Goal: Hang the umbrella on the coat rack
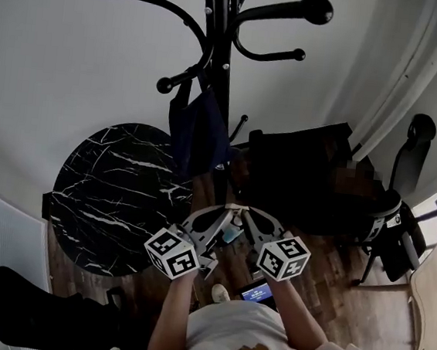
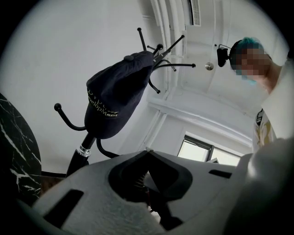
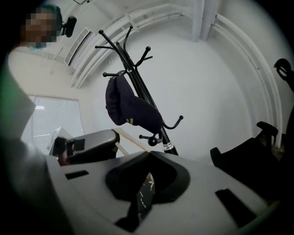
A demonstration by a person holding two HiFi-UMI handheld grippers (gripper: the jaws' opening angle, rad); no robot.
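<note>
The black coat rack (image 1: 219, 46) stands against the white wall, its curved hooks spreading at the top. A navy cap (image 1: 199, 133) hangs from one lower hook; it also shows as the cap (image 2: 115, 98) and the cap (image 3: 128, 105) on the rack's pole (image 3: 151, 114). I see no umbrella in any view. Low in the head view, my left gripper (image 1: 218, 215) and right gripper (image 1: 249, 219) are held close together, pointing toward the rack's base. Both are shut with nothing between their jaws, seen in the left gripper (image 2: 147, 151) and right gripper (image 3: 148, 153) views.
A round black marble table (image 1: 116, 191) stands left of the rack. A black office chair (image 1: 311, 180) stands to its right, another chair (image 1: 405, 174) beyond, and a pale wooden chair (image 1: 436, 286) at the right edge. Dark shoes (image 1: 3, 303) lie at lower left.
</note>
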